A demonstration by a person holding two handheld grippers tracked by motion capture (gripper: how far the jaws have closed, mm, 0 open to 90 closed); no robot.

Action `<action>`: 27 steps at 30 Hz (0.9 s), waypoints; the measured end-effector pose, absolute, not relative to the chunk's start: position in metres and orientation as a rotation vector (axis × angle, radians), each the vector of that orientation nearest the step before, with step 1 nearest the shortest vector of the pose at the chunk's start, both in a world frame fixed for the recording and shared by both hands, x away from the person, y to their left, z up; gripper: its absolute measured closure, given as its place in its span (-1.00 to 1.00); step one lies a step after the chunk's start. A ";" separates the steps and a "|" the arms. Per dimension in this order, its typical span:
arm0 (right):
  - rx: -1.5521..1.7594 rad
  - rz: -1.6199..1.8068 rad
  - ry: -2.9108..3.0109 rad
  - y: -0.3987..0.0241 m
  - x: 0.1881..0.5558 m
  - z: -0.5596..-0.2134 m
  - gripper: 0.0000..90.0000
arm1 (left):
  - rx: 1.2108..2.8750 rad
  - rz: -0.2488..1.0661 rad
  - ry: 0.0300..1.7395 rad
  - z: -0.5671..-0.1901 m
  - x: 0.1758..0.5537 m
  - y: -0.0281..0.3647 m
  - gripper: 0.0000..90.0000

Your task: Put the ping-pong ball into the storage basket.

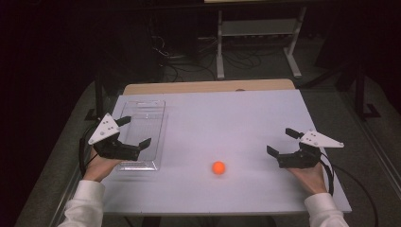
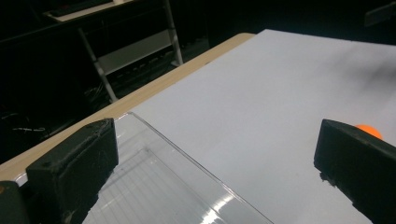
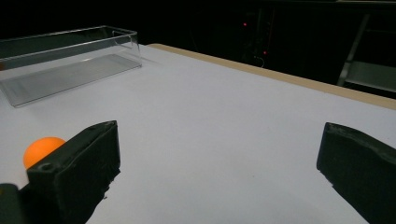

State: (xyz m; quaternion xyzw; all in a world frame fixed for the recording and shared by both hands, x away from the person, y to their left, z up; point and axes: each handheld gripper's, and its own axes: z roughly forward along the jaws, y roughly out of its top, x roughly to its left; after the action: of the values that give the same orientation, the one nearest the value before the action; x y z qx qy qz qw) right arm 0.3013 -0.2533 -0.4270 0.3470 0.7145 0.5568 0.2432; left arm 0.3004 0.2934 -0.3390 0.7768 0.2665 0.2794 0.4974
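One white tabletop (image 1: 227, 118) carries a clear plastic tray (image 1: 142, 124) at nine o'clock, with the left gripper (image 1: 134, 131) over it, jaws spread and empty. At three o'clock the right gripper (image 1: 283, 141) is likewise agape. Smallest, an orange ball (image 1: 218, 167) rests at six o'clock.

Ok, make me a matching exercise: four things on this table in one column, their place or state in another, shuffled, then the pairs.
Things
1. small orange ball
2. clear plastic rectangular tray
3. left hand-held gripper
4. right hand-held gripper

Places or states
A. open, held over the tray's near end
B. open, at the table's right side, nothing between its jaws
C. lying loose on the white tabletop between the two grippers
D. on the table's left side, nothing inside it

Pairs: 1-C, 2-D, 3-A, 4-B
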 end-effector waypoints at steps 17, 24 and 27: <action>0.945 1.519 1.960 -0.253 0.302 -0.428 -1.00 | 1.948 0.645 0.597 -0.329 0.310 0.280 -1.00; 0.945 1.520 1.962 -0.253 0.302 -0.428 -1.00 | 1.976 0.629 0.570 -0.325 0.313 0.273 -1.00; 0.945 1.522 1.962 -0.253 0.302 -0.428 -1.00 | 1.986 0.621 0.560 -0.324 0.314 0.270 -1.00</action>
State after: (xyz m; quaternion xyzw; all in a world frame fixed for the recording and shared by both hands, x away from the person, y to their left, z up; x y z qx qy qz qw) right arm 0.3019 -0.2527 -0.4278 0.3451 0.7170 0.5561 0.2399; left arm 0.3140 0.2697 -0.3237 0.8116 0.2290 0.2539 0.4736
